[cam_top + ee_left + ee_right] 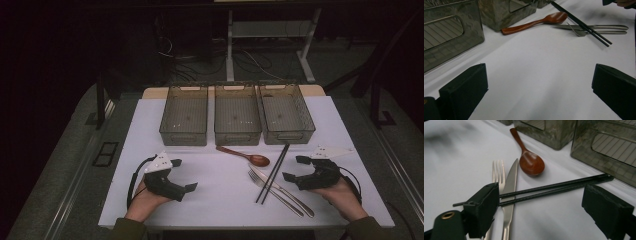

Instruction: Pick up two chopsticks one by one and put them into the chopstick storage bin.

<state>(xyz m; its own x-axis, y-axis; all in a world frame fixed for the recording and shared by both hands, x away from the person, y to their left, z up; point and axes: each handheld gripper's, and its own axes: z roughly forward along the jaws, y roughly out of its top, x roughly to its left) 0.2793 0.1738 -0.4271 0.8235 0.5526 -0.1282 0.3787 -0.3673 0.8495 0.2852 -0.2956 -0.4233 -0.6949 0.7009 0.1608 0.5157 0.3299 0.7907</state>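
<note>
I am holding my right claw (296, 168) low over the right part of the white table (215, 195), and its jaws are standing wide apart with nothing pressed between them. In the right gripper view the pair of black chopsticks (554, 188) is lying across the gap between those jaws, resting on the table and crossing over the silver knife (510, 192) and the silver fork (498, 175). Whether the left jaw's pad is touching the chopsticks' near end I cannot tell; the right jaw is standing clear of them.

From the high view the chopsticks (273, 172) are running at a slant from just in front of the right bin (286, 114) down toward me, with the knife (282, 191) and fork (272, 191) lying side by side beneath them. The wooden spoon (245, 155) is lying just to their left, its bowl close to the knife's tip, in front of the middle bin (237, 115). A third clear bin, the left bin (184, 116), is standing in line with the other two along the far side of the table.

My left claw (184, 175) is resting near the table's left front, well apart from the cutlery, jaws spread and gripping nothing. In the left gripper view bare white table is lying between its jaws, with the spoon (536, 22) and chopsticks (581, 23) farther off.
</note>
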